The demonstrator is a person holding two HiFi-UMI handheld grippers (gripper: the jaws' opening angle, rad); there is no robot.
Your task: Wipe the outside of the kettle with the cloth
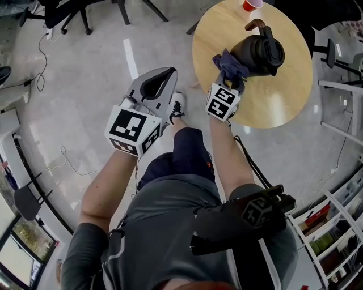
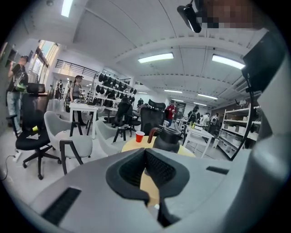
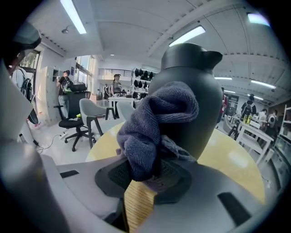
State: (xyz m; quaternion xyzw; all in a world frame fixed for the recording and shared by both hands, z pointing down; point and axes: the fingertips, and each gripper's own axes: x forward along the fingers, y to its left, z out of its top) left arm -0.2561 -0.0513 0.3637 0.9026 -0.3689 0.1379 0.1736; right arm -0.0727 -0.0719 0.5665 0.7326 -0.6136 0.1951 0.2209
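A dark kettle (image 1: 258, 54) with a brown handle stands on the round wooden table (image 1: 283, 96). My right gripper (image 1: 231, 78) is shut on a bunched blue-grey cloth (image 1: 228, 62), which presses against the kettle's near left side. In the right gripper view the cloth (image 3: 154, 123) rises from the gripper (image 3: 145, 164) and covers the lower front of the kettle (image 3: 198, 86). My left gripper (image 1: 168, 72) hovers over the floor left of the table, shut and holding nothing. The left gripper view shows the kettle (image 2: 167, 140) beyond the gripper (image 2: 145, 152).
A red cup (image 1: 251, 4) stands at the table's far edge, also visible in the left gripper view as the cup (image 2: 139, 136). Office chairs (image 1: 74, 14) stand far left, a white frame (image 1: 340, 90) right of the table, and shelves (image 1: 329, 226) at lower right. A cable (image 1: 42, 51) crosses the floor.
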